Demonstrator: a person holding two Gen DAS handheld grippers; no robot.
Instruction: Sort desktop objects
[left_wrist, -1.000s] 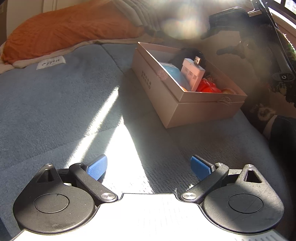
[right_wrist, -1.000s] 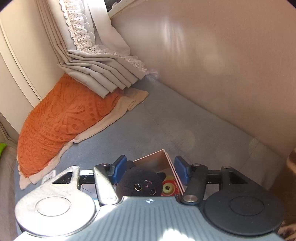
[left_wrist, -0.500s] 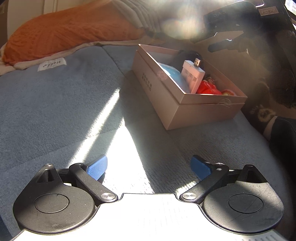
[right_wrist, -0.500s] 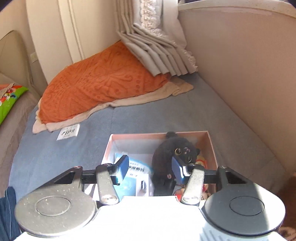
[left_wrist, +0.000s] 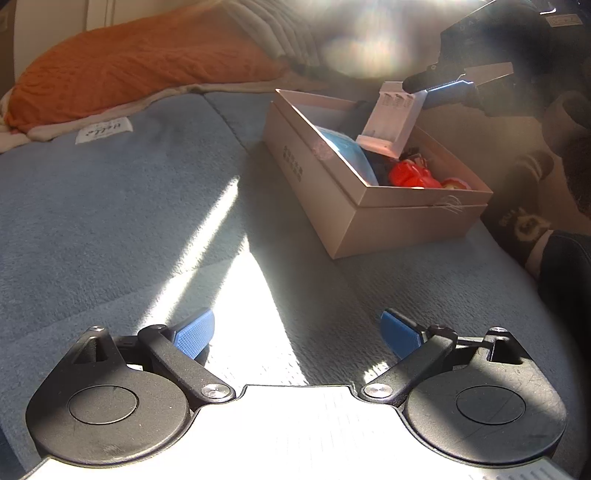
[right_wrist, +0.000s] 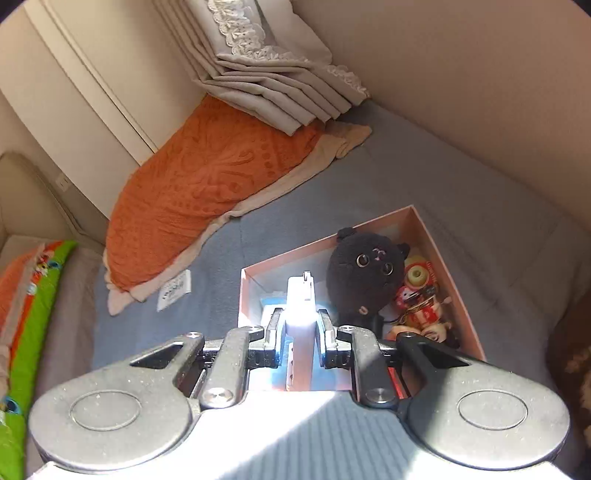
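Gripping the white battery charger (right_wrist: 301, 301) between its closed-in fingers, the right hand-held gripper (right_wrist: 301, 345) now holds that charger above the near left part of the pink cardboard box (right_wrist: 456, 280), where half a second ago it hung spread over the black plush cat (right_wrist: 364, 271) with nothing between its fingers. From the left wrist view the charger (left_wrist: 393, 122) is tilted and raised clear of the box rim (left_wrist: 424, 194), its lower edge just above the blue packet (left_wrist: 349, 153) that lies inside. This suggests that the charger is being taken out or shifted within the box, so the sorting is still in progress, and where the charger belongs cannot be told from these views. The left hand-held gripper (left_wrist: 297, 338) is spread wide and holds nothing, low over the blue bed cover (left_wrist: 110, 206), well to the near left of the box. Inside the box, the plush cat fills the far middle, and small red and yellow toys (right_wrist: 419, 299) crowd the right side, touching the cat. Any lowering of the charger risks catching the cat or the packet. Beyond the box lie an orange pillow (right_wrist: 207, 192), folded grey curtains (right_wrist: 273, 74) and a white label (right_wrist: 175, 290) on the cover; strong sun glare washes out the far right of the left wrist view.
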